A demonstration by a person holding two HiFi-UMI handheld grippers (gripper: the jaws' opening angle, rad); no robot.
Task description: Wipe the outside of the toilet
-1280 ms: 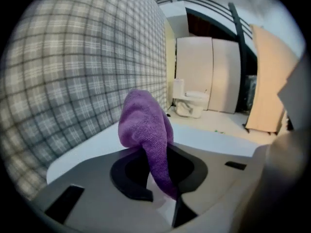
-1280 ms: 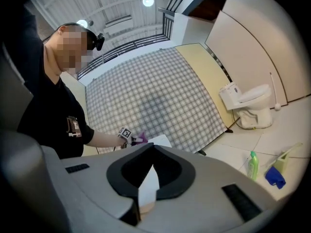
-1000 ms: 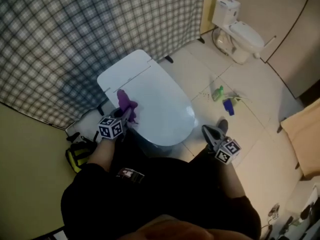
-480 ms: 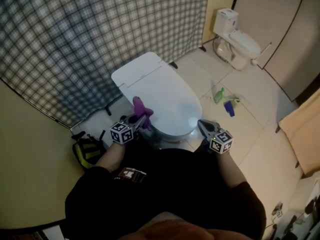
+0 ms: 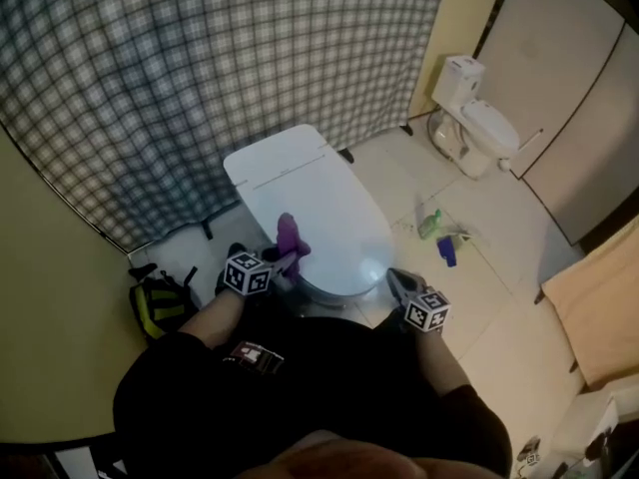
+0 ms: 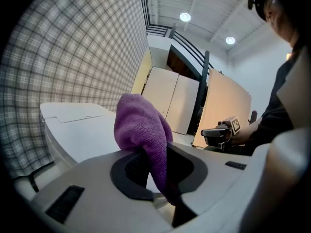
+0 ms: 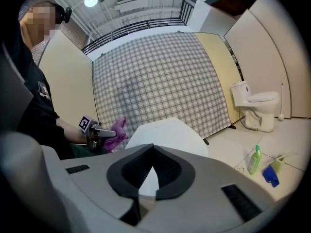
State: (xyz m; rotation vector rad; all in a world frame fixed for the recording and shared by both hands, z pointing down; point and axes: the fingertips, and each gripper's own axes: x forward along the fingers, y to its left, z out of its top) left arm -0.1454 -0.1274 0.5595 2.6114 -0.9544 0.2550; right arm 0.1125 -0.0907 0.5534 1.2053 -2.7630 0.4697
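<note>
Two toilets are in sight: a white one with its lid shut [image 5: 319, 203] just in front of the person, and a second, smaller-looking white toilet [image 5: 477, 128] well apart at the far wall on the right. The left gripper [image 5: 276, 260] has its fingers clamped on a purple cloth [image 5: 289, 239]; in the left gripper view the cloth bunches up above the pinch and a strip of it hangs down between the pads. From the head view the cloth sits at the front left part of the near toilet's lid, close to the rim, though whether it touches the lid cannot be told. The right gripper [image 5: 395, 279] holds nothing, its fingertips brought together, and it sits just off the toilet's front right edge, over the tiled floor [image 5: 499, 218]. A plaid curtain [image 5: 200, 68] hangs behind the near toilet. On the floor between the two toilets lie a green bottle [image 5: 429, 225] and, just beside it, a blue item [image 5: 446, 250] too small to name. A black and yellow backpack [image 5: 160, 305] lies on the floor to the person's left, near the curtain's lower edge.
</note>
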